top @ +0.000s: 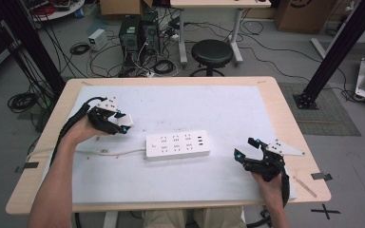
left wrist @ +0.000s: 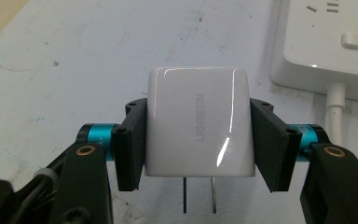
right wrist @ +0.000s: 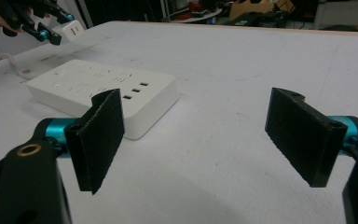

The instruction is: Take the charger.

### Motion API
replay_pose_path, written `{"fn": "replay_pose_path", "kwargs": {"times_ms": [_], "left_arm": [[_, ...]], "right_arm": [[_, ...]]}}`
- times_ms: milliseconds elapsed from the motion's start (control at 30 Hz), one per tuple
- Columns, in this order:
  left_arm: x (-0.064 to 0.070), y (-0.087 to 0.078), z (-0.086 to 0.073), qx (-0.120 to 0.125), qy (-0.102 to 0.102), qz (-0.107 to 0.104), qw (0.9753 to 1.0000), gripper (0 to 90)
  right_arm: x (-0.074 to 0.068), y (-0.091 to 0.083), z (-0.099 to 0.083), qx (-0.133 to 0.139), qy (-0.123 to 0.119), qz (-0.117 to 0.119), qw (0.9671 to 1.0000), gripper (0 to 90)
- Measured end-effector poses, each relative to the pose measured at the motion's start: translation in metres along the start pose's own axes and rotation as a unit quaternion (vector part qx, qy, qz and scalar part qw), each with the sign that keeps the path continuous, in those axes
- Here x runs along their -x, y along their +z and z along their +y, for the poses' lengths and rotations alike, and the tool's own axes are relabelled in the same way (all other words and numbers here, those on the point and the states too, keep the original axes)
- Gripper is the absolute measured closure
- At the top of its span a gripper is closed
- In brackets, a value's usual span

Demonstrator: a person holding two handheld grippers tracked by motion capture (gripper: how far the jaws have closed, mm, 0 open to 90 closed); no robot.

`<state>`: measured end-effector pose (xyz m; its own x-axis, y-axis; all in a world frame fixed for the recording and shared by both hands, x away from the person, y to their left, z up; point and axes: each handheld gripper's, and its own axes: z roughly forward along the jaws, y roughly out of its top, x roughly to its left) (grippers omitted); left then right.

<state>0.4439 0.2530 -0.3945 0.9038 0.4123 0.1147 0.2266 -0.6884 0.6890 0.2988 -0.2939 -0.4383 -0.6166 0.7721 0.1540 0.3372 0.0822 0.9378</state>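
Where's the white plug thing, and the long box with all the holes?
charger [left wrist: 198, 121]: left gripper view, on its glossy front face, between the jaws.
power strip [top: 177, 145]: high view, on its top face among the sockets.

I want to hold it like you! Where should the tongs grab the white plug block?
Grab the white plug block across its two flat, smooth sides, as the left tongs do now. Come from the end with the two metal prongs, so those stay free to point at the power strip. Flat sides probably give the pads a steady hold.
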Motion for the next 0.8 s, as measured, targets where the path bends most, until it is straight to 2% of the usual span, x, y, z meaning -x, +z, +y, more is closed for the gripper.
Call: {"fn": "replay_pose_path", "kwargs": {"times_ms": [33, 67, 100, 467, 567, 633, 700, 800], "left_arm": [[0.0, 0.0, 0.0, 0.0, 0.0, 0.0, 1.0, 42.4], [0.007, -0.001, 0.001, 0.004, -0.009, 0.018, 0.9998, 42.4], [0.009, -0.002, 0.001, 0.004, -0.009, 0.024, 0.9997, 42.4], [0.034, -0.004, -0.002, 0.022, -0.035, 0.066, 0.997, 42.4], [0.038, -0.005, 0.0, 0.014, -0.033, 0.074, 0.9966, 42.4], [0.04, -0.005, 0.001, 0.018, -0.036, 0.076, 0.9963, 42.4], [0.045, -0.008, 0.006, 0.019, -0.028, 0.082, 0.9961, 42.4], [0.047, -0.009, 0.008, 0.018, -0.027, 0.085, 0.9958, 42.4]], "right_arm": [[0.0, 0.0, 0.0, -0.001, 0.001, 0.0, 1.0, 20.2], [0.0, 0.0, 0.0, -0.001, 0.001, 0.0, 1.0, 20.2], [0.0, 0.0, 0.0, 0.0, 0.0, -0.001, 1.0, 20.2], [0.0, 0.0, 0.0, -0.002, -0.003, 0.002, 1.0, 20.2], [0.0, 0.0, 0.0, -0.002, -0.003, 0.002, 1.0, 20.2], [0.0, 0.0, 0.0, -0.002, -0.002, 0.003, 1.0, 20.2], [0.0, 0.0, 0.0, -0.002, -0.002, 0.002, 1.0, 20.2], [0.0, 0.0, 0.0, -0.002, -0.002, 0.002, 1.0, 20.2]]}}
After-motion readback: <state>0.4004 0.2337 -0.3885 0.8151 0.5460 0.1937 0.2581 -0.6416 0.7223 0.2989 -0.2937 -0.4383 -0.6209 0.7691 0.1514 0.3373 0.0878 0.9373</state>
